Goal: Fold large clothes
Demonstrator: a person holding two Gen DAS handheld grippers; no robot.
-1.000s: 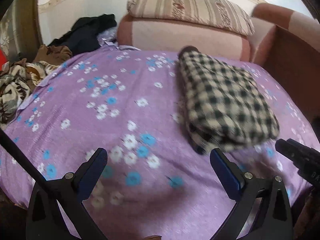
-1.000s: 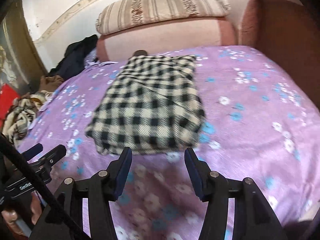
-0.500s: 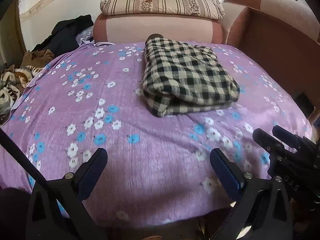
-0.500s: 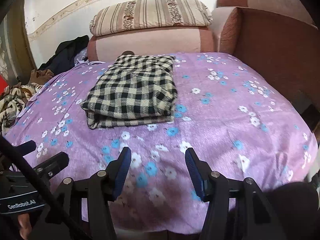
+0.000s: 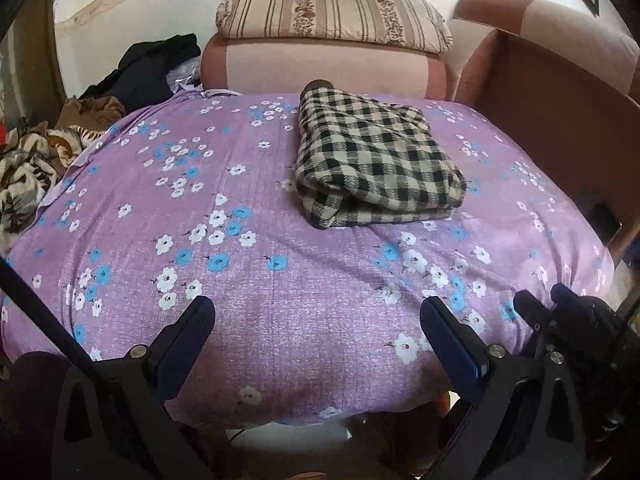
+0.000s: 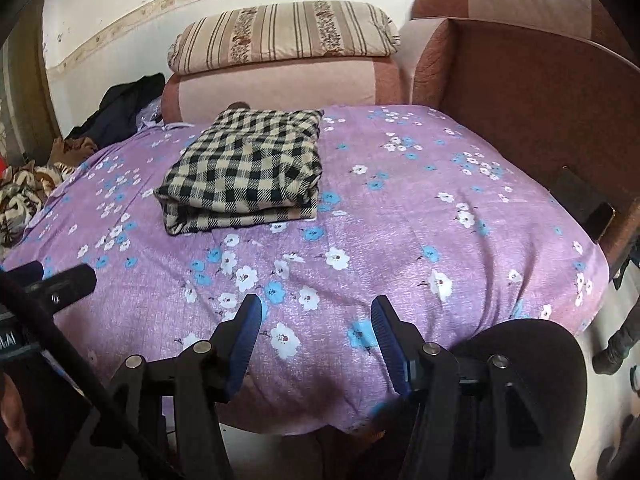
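Checked garment (image 5: pixel 376 160) folded (edges squared), purple bedspread (image 5: pixel 280 300), tools spread.

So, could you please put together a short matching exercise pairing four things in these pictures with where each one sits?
Things:
1. checked garment
2. striped pillow
3. dark clothes
4. left gripper

Places:
A. on top of the pink cushion
B. heaped past the bed's far left corner
C. folded on the purple sheet
D. open over the bed's near edge

Pairs: 1-C, 2-A, 3-B, 4-D

Striped pillow (image 5: pixel 332 12) atop pink cushion (image 5: pixel 320 66); dark clothes (image 5: pixel 148 68) beside.
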